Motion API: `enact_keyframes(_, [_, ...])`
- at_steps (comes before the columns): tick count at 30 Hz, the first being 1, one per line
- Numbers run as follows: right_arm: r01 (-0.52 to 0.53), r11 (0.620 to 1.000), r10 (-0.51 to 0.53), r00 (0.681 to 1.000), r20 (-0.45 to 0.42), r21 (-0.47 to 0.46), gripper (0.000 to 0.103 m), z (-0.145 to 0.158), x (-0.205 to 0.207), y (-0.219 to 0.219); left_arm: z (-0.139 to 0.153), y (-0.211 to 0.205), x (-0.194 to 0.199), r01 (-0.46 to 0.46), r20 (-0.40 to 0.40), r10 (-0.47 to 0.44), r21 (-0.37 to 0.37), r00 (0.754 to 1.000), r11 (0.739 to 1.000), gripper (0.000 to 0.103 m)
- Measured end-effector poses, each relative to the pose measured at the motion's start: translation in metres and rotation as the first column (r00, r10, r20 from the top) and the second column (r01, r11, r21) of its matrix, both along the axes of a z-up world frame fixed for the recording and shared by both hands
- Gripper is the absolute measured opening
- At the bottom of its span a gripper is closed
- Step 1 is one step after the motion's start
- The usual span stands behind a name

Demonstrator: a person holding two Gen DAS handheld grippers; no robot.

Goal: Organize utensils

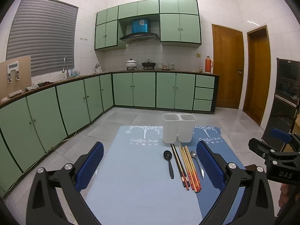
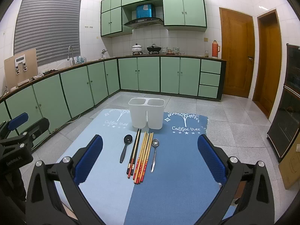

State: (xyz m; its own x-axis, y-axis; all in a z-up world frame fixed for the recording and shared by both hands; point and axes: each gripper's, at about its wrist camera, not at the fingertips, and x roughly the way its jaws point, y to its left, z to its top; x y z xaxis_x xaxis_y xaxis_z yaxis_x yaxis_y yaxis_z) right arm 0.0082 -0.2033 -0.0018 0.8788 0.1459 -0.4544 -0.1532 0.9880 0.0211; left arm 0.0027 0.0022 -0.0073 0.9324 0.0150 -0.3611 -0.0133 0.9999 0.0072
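left gripper (image 1: 150, 166) jaws wide, empty | right gripper (image 2: 150, 157) same | chopsticks (image 2: 143, 157), spoons between right jaws | holder (image 2: 146, 114) ahead at mat (image 2: 178, 187) far edge

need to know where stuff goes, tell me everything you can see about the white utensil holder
The white utensil holder looks like plain, slightly translucent plastic, with two open-topped compartments side by side sharing one rim. It stands upright at the far end of the mat, straddling the seam between the light blue and dark blue halves. Both compartments look empty, though their bottoms are not visible. Nothing touches it but the mat; the chopsticks and spoons lie just in front of it, apart.
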Motion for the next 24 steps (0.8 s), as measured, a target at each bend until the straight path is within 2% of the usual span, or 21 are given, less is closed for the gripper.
enact_keyframes(24, [0.002, 1.000, -0.002, 1.000, 0.009, 0.005, 0.098, 0.0007, -0.0019, 0.0044, 0.0022, 0.0008, 0.0005, -0.003, -0.005, 0.003, 0.002, 1.000, 1.000, 0.097])
